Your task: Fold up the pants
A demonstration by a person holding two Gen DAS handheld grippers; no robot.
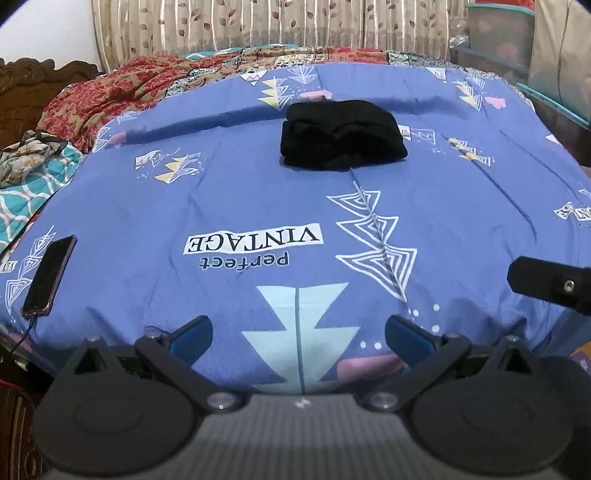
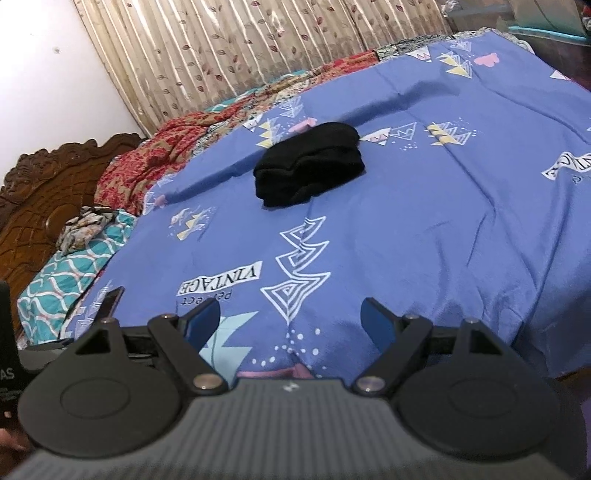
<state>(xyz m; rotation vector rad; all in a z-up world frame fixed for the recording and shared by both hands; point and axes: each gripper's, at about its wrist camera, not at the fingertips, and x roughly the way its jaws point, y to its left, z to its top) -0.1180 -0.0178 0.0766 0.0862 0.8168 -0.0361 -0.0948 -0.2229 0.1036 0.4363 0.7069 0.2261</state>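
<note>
The black pants [image 1: 341,136] lie folded in a compact stack on the blue patterned bedsheet [image 1: 236,192], far from both grippers. The stack also shows in the right wrist view [image 2: 308,164]. My left gripper [image 1: 298,334] is open and empty, held near the bed's front edge, well short of the pants. My right gripper [image 2: 291,319] is open and empty, also near the front edge. Part of the right gripper shows at the right edge of the left wrist view [image 1: 550,284].
A phone [image 1: 48,277] on a cable lies at the sheet's left edge. Red patterned bedding [image 1: 110,88] and a teal quilt [image 1: 33,192] are piled at the left. A carved wooden headboard [image 2: 37,206] is at far left. Curtains [image 1: 236,26] hang behind; storage boxes [image 1: 498,37] stand at back right.
</note>
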